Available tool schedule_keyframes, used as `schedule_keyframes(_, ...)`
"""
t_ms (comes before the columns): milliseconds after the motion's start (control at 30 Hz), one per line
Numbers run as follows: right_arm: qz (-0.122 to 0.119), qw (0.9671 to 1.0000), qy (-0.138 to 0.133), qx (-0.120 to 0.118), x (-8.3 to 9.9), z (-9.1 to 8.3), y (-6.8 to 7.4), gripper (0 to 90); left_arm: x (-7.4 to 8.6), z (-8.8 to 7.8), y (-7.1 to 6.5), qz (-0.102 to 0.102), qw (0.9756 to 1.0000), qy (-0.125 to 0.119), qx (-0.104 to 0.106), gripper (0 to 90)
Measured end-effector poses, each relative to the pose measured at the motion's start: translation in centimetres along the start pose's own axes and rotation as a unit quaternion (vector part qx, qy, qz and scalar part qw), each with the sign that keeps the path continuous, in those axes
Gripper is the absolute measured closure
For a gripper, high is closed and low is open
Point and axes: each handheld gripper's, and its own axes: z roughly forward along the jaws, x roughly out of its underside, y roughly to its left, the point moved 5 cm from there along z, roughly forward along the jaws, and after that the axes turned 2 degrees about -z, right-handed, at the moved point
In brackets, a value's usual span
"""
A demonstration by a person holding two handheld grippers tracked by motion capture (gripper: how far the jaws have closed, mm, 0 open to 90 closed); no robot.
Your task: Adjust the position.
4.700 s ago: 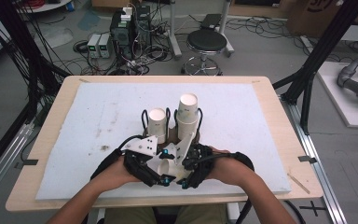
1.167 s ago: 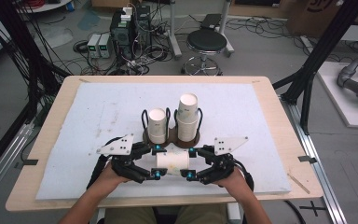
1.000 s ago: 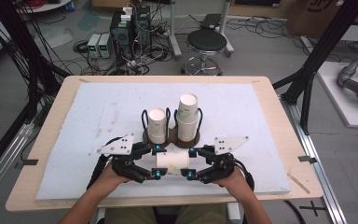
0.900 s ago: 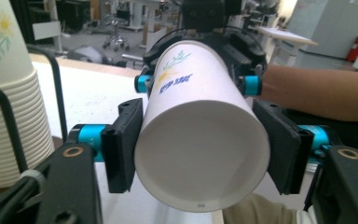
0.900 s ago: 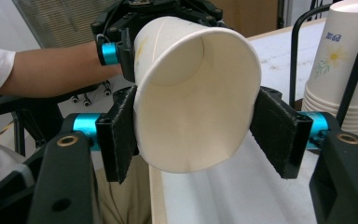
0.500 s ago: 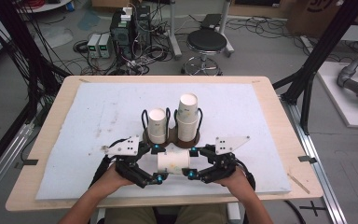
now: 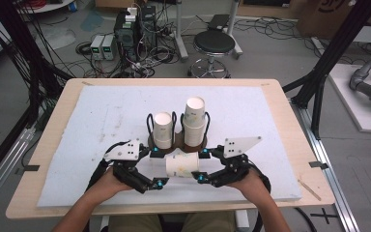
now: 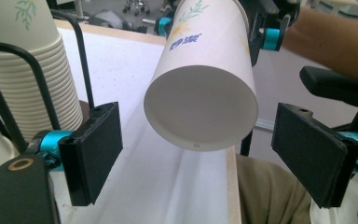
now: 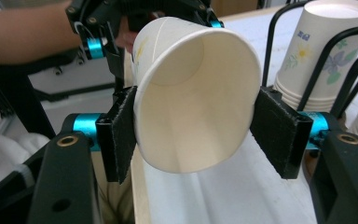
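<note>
While the right gripper [image 7: 202,166] has its fingers [image 9: 121,133] pinching the open rim of a paper cup [image 7: 182,165], the left gripper [image 7: 157,167] has just let its fingers [image 8: 93,149] spread wide, so they stand off either side of the cup's closed bottom without touching it. That cup lies sideways in the air just in front of the wire cup holder [image 7: 176,130], above the table [image 7: 67,111]. Two stacks of cups [image 7: 163,129] stand upright in the holder.
</note>
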Motion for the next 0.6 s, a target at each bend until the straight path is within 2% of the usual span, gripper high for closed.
schedule_keyframes(267,-0.022,0.9978,0.062,0.009,-1.2,-0.1,-0.1,35.7,-0.3,-0.3,0.2,0.009,0.9994,0.032,-0.014,16.5)
schedule_keyframes(433,-0.043,0.9930,0.110,0.010,-2.1,0.2,-0.2,35.7,-0.8,-0.3,0.1,0.015,0.9987,0.045,-0.017,16.5)
schedule_keyframes(600,-0.059,0.9884,0.140,0.008,-3.0,0.7,-0.2,35.6,-1.1,-0.3,0.1,0.017,0.9978,0.061,-0.018,16.8)
